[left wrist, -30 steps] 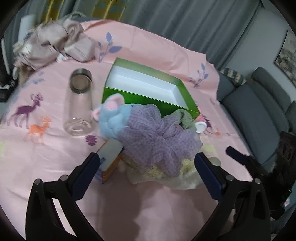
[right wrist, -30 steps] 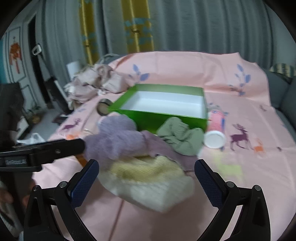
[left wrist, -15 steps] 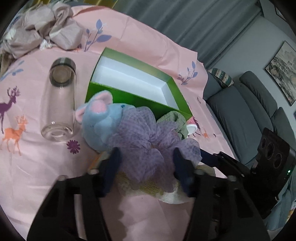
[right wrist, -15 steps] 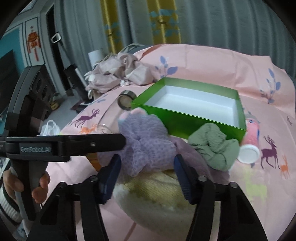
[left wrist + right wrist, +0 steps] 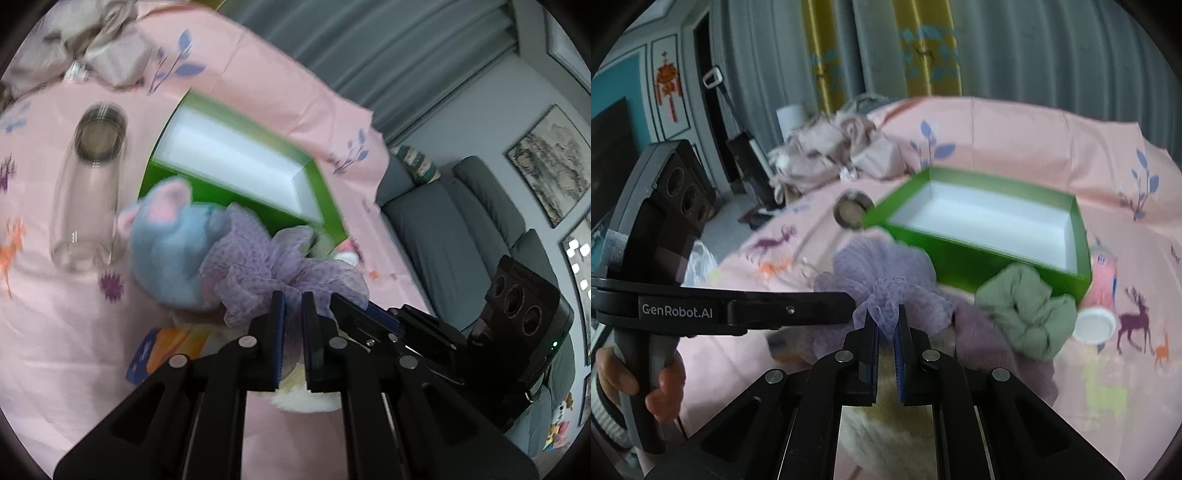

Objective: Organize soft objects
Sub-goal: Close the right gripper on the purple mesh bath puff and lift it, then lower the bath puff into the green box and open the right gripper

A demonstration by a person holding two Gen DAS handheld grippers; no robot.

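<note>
Gripping from two sides, both grippers are clamped on the purple mesh bath pouf point(image 5: 258, 266) that lies on the pink deer-print bedspread point(image 5: 55, 332) in front of the green box point(image 5: 236, 162). The left gripper point(image 5: 293, 295) has just closed its jaws, and folds of the purple netting are pinched between its blue pads; seen from the right wrist, the same tool reaches in level from the left, its fingers ending in the mesh, with a person's hand point(image 5: 631, 380) around its handle. The right gripper point(image 5: 886, 314) has just closed as well and holds a tuft of the netting that stands up between its pads. A blue plush toy with pink ears point(image 5: 166, 251) lies against the pouf on the side of the clear glass jar point(image 5: 88, 184), which lies on its side. A crumpled green cloth point(image 5: 1023, 310) sits just before the box's near wall, beside a pink bottle with a white cap point(image 5: 1100, 291). Under the pouf lies a cream knitted item point(image 5: 886, 417). The box is open, its white inside bare.
</note>
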